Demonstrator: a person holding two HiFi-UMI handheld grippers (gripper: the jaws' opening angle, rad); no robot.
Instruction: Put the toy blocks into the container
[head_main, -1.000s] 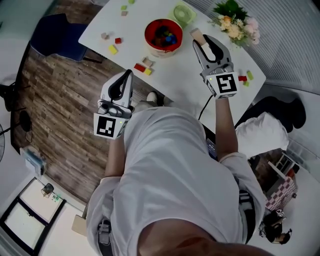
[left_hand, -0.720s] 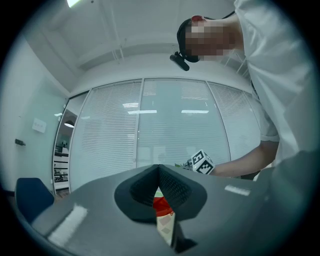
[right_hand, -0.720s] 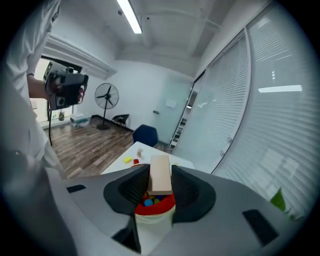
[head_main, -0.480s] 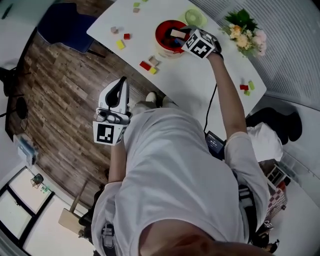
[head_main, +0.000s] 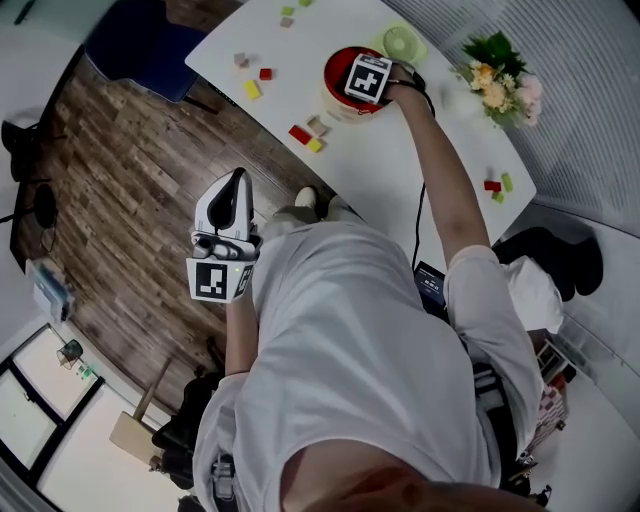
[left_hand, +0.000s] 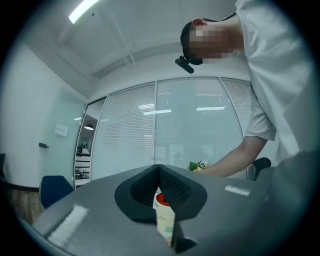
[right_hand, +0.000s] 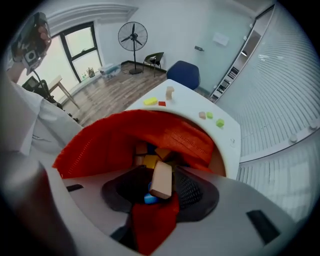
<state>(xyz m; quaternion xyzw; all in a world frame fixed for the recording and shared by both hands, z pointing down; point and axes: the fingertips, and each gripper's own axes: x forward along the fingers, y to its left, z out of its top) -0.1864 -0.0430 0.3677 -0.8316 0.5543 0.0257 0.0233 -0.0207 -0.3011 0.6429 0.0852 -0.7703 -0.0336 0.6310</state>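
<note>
The red container stands on the white table and holds several coloured blocks. My right gripper hangs straight over it, its marker cube hiding the jaws in the head view. In the right gripper view a beige block sits tilted between the jaws of this gripper, which are opening, above the container's red wall. My left gripper is shut with nothing in it, held off the table beside the person's body, over the wooden floor.
Loose blocks lie near the container: a red, a beige and a yellow one. More blocks lie further left, and two at the right edge. A green cup and flowers stand behind.
My right gripper has swung left from beside the container to above it, carrying the beige block. The left gripper has stayed by the person's side.
</note>
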